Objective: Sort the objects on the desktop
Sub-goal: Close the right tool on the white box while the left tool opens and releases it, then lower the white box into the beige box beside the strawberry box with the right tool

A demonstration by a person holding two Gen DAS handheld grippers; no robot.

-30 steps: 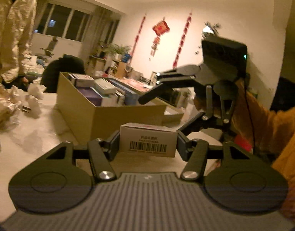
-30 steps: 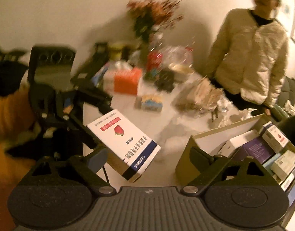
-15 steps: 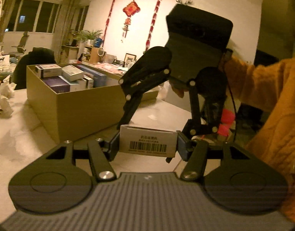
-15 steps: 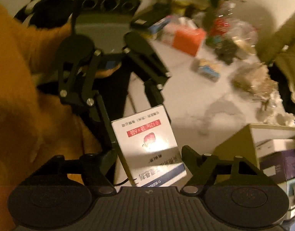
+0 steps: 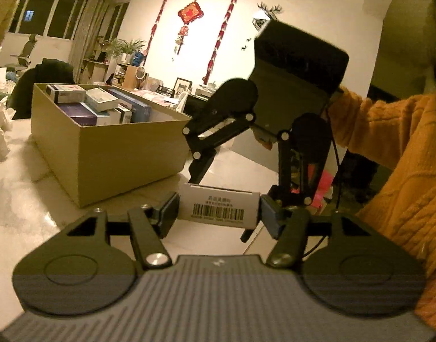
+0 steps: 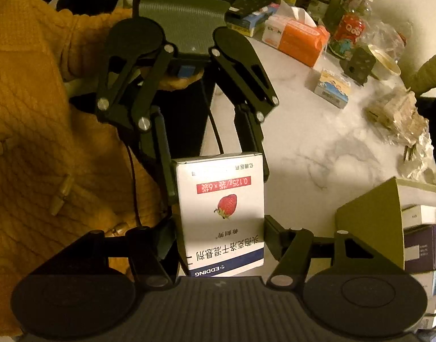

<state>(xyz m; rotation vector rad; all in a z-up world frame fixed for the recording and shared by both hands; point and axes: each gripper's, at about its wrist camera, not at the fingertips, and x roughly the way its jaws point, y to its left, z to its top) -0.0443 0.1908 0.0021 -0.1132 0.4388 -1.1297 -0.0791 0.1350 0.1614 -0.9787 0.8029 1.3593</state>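
Both tongs, left [image 5: 219, 213] and right [image 6: 218, 242], have a white medicine box [image 6: 222, 213] between them, right closing in, left easing apart.

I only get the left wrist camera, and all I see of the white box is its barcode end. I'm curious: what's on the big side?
Observer: The right wrist view shows the medicine box face on, and a red strawberry is printed on it.
Operator: Is the other gripper grabbing it?
Observer: The right gripper has the box between its jaws, which have just been closing. One pad looks pressed on each long side.
Operator: What's on the table behind me?
Observer: An orange tissue pack lies on the white table.
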